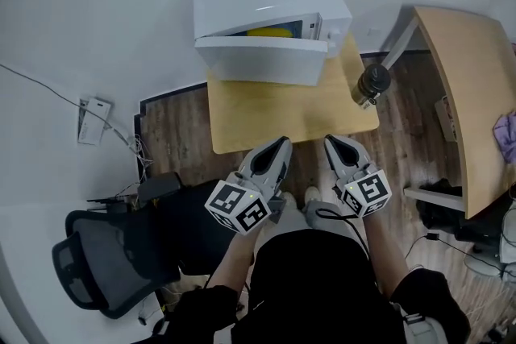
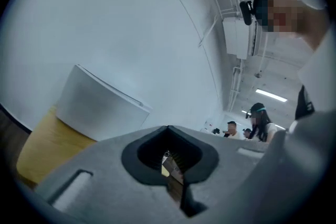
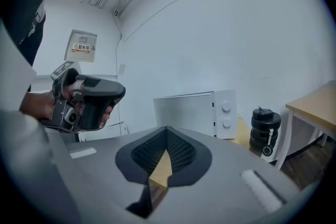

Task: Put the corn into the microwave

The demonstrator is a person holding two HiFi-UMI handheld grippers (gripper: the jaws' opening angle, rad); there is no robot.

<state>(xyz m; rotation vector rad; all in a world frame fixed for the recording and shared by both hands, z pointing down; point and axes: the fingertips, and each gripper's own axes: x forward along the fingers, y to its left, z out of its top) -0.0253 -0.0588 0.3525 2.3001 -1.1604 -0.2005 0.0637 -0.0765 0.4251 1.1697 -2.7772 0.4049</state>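
Corn (image 1: 272, 32) lies inside the microwave (image 1: 266, 0), long axis sideways across its opening. Left gripper (image 1: 281, 142) and right gripper (image 1: 330, 140), near the microwave's front, both jaws together, empty.

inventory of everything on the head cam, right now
white box-shaped microwave: 1, white, on small table, door ajar
yellow item, probably the corn: 1, yellow, inside microwave
small wooden table: 1, light wood, ahead of person
dark lidded bottle: 1, black, small table's right edge
larger wooden table: 1, light wood, far right
purple cloth: 1, purple, on larger table
black mesh office chair: 1, black, lower left
white power box with cable: 1, white, left of table
left gripper: 1, grey, shut, empty
right gripper: 1, grey, shut, empty
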